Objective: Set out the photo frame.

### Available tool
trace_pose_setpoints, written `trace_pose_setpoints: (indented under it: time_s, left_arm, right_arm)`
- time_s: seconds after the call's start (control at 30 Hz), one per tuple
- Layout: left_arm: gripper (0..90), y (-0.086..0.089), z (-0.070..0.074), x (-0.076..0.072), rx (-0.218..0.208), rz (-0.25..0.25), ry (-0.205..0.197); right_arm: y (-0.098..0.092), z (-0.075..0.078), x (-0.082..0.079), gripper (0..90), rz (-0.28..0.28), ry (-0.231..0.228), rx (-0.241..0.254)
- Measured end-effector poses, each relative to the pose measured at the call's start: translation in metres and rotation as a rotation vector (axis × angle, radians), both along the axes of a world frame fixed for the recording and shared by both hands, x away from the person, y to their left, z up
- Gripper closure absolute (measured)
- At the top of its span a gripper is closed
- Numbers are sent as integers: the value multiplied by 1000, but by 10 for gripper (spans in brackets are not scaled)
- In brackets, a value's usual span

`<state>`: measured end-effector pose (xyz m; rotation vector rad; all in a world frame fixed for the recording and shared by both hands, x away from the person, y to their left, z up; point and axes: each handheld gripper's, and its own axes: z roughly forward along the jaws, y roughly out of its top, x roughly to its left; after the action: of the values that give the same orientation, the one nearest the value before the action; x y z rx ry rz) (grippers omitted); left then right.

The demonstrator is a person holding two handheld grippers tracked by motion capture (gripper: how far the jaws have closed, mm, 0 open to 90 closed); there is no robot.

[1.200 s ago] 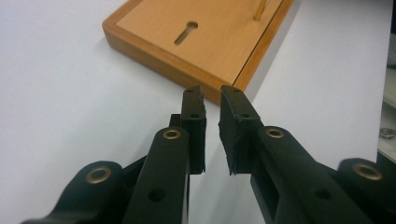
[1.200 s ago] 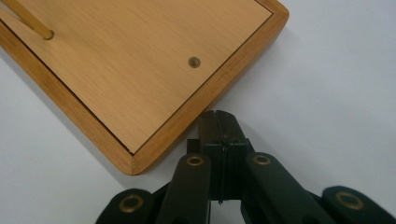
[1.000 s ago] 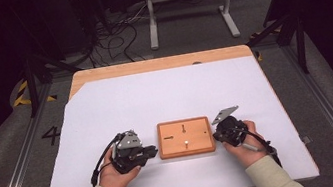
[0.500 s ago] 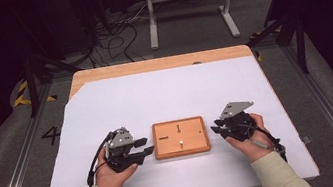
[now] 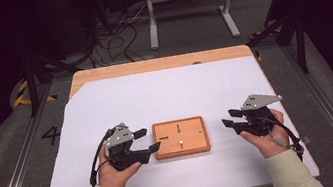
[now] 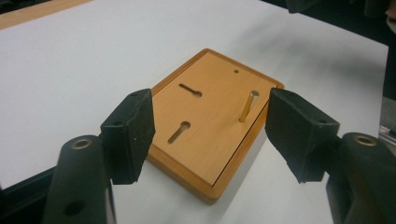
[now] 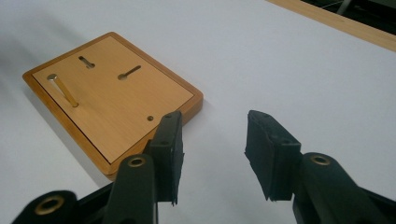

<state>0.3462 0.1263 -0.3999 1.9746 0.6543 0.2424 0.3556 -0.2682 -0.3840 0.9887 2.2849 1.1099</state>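
A flat wooden board (image 5: 190, 131) with two keyhole slots and a small hole lies on the white sheet near the table's front. A brass pin (image 5: 181, 143) stands upright in it, also seen as pin (image 6: 247, 106) and pin (image 7: 63, 90). My left gripper (image 5: 149, 140) sits just left of the board (image 6: 205, 140), pointing at it. Its jaws have just been opening and are open, apart from the wood. My right gripper (image 5: 227, 118) hovers a little right of the board (image 7: 116, 102). Its jaws have also just been opening, with nothing between them.
A white sheet (image 5: 164, 94) covers most of the wooden table (image 5: 150, 65), whose bare strip shows at the far edge. Beyond it on the floor are a metal stand (image 5: 188, 4) and loose cables (image 5: 110, 36). Rails run along both sides.
Both grippers' jaws went from shut to open. The right gripper drew away from the board's right edge, rightward and upward. The left gripper stayed about where it was.
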Motion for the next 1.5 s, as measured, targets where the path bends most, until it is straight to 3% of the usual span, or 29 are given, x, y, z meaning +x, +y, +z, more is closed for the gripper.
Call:
trace_pose_setpoints:
  time_s: [0.23, 0.3, 0.6, 0.73, 0.8, 0.93, 1.27, 1.5]
  left_arm:
    - [294, -12, -2, 2, -48, -9, -6]
    - [276, -19, -5, 4, -61, -17, -25]
    - [268, -49, -14, 6, -50, -48, -44]
    - [362, -57, -21, 10, -40, -105, -35]
    - [367, -62, -25, 12, -28, -130, -15]
    - [408, -67, -29, 12, -18, -156, -22]
    - [478, -75, -46, 21, 32, -184, 45]
    - [656, -77, -50, 22, 79, -191, 66]
  right_arm:
    - [-4, 0, 2, 558, -6, -4, 13]
    - [-5, 0, 2, 555, -9, -6, 16]
    - [-9, 2, 1, 537, -25, -16, 26]
    - [-12, 1, 2, 534, -32, -12, 29]
    - [-12, 0, 2, 532, -40, -8, 37]
    - [-9, -3, 1, 528, -31, 0, 27]
    - [-12, -6, 0, 521, -41, 12, 31]
    - [-12, -7, 0, 522, -37, 26, 41]
